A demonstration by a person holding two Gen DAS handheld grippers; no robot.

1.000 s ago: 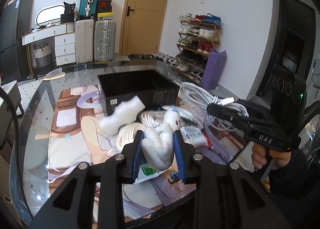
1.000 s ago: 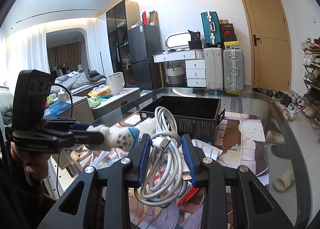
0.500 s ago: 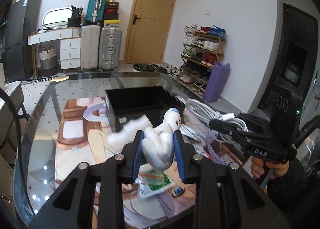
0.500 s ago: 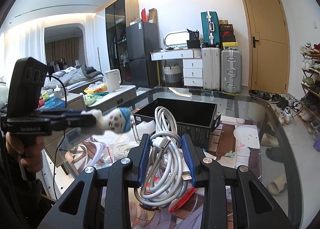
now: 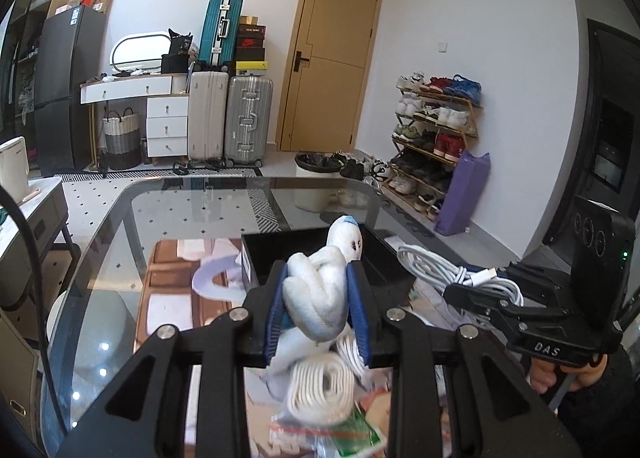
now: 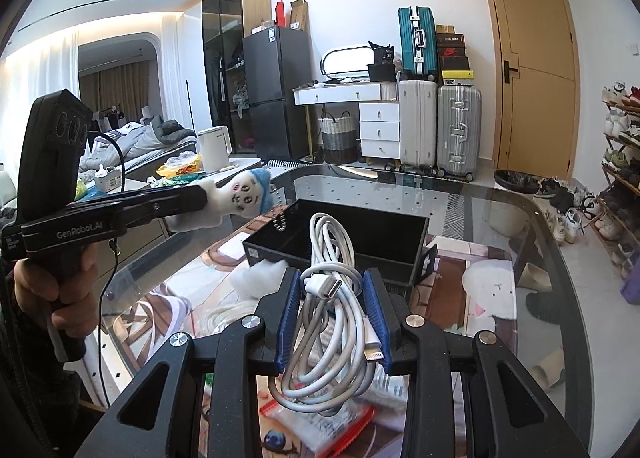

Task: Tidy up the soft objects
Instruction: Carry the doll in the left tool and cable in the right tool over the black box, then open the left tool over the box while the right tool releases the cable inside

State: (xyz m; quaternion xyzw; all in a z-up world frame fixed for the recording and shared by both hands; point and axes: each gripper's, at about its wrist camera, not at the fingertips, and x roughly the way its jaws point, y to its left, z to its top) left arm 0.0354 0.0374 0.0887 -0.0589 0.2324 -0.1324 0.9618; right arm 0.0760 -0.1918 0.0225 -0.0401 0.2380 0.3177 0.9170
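My left gripper (image 5: pixel 317 308) and right gripper (image 6: pixel 333 316) share black frames, ribbed blue pads (image 6: pixel 289 318) and silver screws (image 6: pixel 253 322); my sleeves are dark.

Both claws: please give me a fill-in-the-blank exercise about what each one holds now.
1. The left claw is shut on a white plush ____ with a blue cap.
2. The right claw is shut on a coiled white ____.
3. Ahead of both claws an open ____ box stands on the glass table.

Missing words: doll; cable; black
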